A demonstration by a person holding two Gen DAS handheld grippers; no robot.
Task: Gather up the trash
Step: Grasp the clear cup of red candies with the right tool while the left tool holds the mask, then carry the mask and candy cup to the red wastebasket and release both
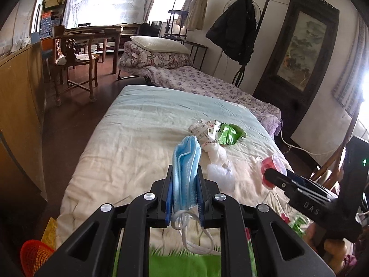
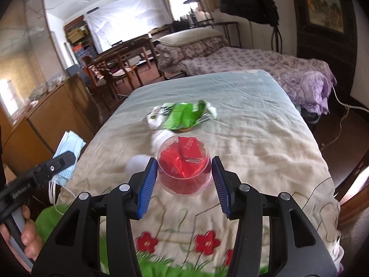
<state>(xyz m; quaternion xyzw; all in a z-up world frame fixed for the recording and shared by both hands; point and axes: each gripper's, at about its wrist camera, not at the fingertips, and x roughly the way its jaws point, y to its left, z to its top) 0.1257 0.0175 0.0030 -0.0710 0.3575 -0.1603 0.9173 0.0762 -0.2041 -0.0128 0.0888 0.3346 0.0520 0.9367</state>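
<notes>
A crumpled blue face mask [image 1: 186,154] stands upright between the pads of my left gripper [image 1: 185,170], which is shut on it; its white ear loops dangle below. The same mask [image 2: 69,145] shows at the left in the right wrist view. My right gripper [image 2: 184,168] is shut on a clear plastic cup [image 2: 184,170] holding a red wrapper, its blue pads against both sides, above the bed [image 1: 143,127]. On the bed farther off lie a green wrapper [image 2: 182,115], a white printed wrapper [image 1: 203,127] and white tissue [image 1: 219,159].
An orange mesh basket [image 1: 34,256] sits on the floor at the bed's near left corner. A wooden cabinet [image 1: 20,92] lines the left wall, with a chair [image 1: 76,62] beyond. A floral-covered cot [image 1: 203,80] stands behind the bed. A hand [image 2: 27,237] grips the left handle.
</notes>
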